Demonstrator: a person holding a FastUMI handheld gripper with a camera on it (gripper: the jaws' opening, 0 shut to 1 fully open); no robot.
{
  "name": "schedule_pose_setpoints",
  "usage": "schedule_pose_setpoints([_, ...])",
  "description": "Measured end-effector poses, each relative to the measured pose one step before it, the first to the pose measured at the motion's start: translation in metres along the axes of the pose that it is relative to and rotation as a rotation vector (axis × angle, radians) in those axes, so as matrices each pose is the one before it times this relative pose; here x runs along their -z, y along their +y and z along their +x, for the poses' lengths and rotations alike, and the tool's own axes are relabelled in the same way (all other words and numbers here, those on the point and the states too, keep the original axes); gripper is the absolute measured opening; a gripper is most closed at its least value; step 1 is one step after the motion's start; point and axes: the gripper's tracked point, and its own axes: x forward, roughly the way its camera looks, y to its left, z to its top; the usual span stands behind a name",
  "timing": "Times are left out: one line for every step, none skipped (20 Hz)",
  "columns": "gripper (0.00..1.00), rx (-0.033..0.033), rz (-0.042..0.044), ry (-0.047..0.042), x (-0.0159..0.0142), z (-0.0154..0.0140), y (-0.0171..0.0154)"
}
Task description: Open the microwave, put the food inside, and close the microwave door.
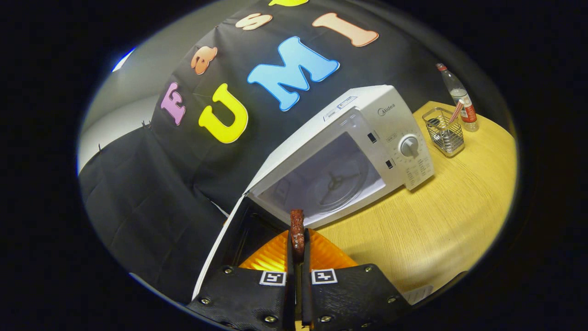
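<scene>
A white microwave (367, 138) stands on a wooden table (441, 230) with its door (225, 248) swung wide open toward me on the left. Inside, the glass turntable (337, 184) and its roller ring show in the pale cavity. My gripper (297, 241) is shut on a dark reddish-brown piece of food (297, 227), which sticks up between the fingertips. The food hangs just in front of the cavity's lower edge. An orange ribbed plate (326, 255) lies on the table right under the fingers.
A wire mesh holder (444, 133) and a clear bottle with a red cap (458, 96) stand on the table beyond the microwave's control panel (413, 158). Black cloth wall hangs behind and to the left. Bare tabletop spreads in front of the microwave's controls.
</scene>
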Motion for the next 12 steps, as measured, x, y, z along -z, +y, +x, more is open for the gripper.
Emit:
schedule_pose_setpoints([0.06, 0.00637, -0.00022, -0.00922, -0.00024, 0.01036, -0.00347])
schedule_pose_setpoints([0.06, -0.00141, 0.00013, -0.00989, -0.00129, 0.00984, -0.00188])
schedule_pose_setpoints([0.06, -0.00382, -0.00203, -0.01115, -0.00044, 0.01008, -0.00032])
schedule_pose_setpoints([0.06, 0.00202, -0.00161, -0.01030, -0.00101, 0.01103, -0.00231])
schedule_pose_setpoints([0.06, 0.00698, -0.00104, -0.00554, 0.00017, 0.01083, -0.00358])
schedule_pose_setpoints([0.06, 0.00892, 0.00053, -0.00866, -0.00036, 0.01035, -0.00296])
schedule_pose_setpoints([0.06, 0.00642, -0.00154, -0.00629, -0.00140, 0.01105, -0.00337])
schedule_pose_setpoints([0.06, 0.00658, -0.00127, -0.00436, -0.00097, 0.01222, -0.00390])
schedule_pose_setpoints([0.06, 0.00739, 0.00391, -0.00164, 0.00074, 0.01452, -0.00485])
schedule_pose_setpoints([0.06, 0.00568, 0.00817, -0.00031, 0.00088, 0.01171, -0.00374])
schedule_pose_setpoints([0.06, 0.00396, 0.00375, -0.00178, 0.00046, 0.00851, -0.00264])
schedule_pose_setpoints([0.06, 0.00796, 0.00480, -0.00609, 0.00020, 0.00890, -0.00370])
